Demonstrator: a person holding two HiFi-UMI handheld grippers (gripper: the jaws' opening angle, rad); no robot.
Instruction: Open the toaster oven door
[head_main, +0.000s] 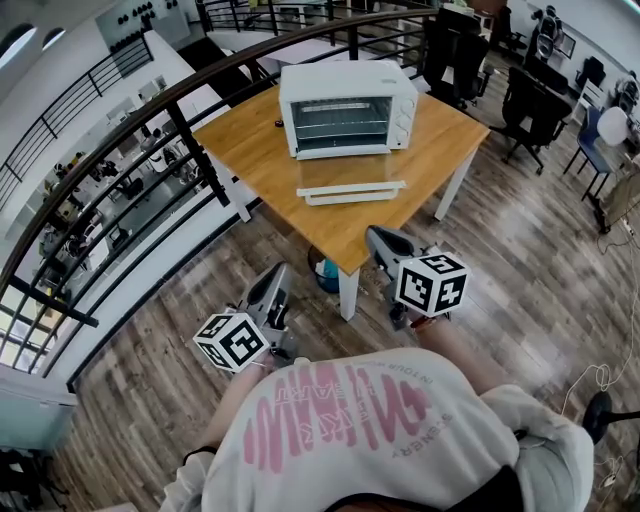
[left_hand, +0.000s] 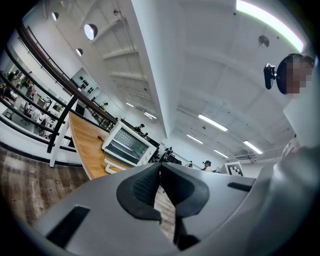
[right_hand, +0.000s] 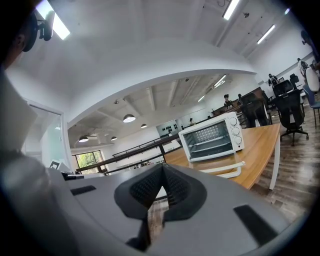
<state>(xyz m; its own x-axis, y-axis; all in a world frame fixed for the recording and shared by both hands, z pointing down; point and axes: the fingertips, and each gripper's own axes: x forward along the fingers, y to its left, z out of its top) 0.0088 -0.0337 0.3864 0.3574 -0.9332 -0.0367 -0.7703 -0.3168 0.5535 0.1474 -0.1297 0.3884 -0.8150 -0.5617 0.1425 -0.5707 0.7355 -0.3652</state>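
Far half of the tabletop (head_main: 250, 140): the toaster oven (head_main: 347, 108) stands here with its front toward me, cavity and racks in plain view.
Door: its white frame and handle bar (head_main: 350, 190) lie flat in front of the oven, toward the near edge. I judge it already dropped fully open.
Left gripper (left_hand: 160, 167): jaws pressed together with nothing between them, held low by my body, well short of the table.
Right gripper (right_hand: 162, 170): likewise closed and empty, off the table, just short of its near corner.
Step in hand: I judge it to be checking the opening rather than pulling.
Doing it well: if the door needs more travel, I would spread the right jaws, meet the handle bar at its middle from above, and ease it along the hinge's arc.
Risk: a light oven may slide toward the near edge, so no dragging.
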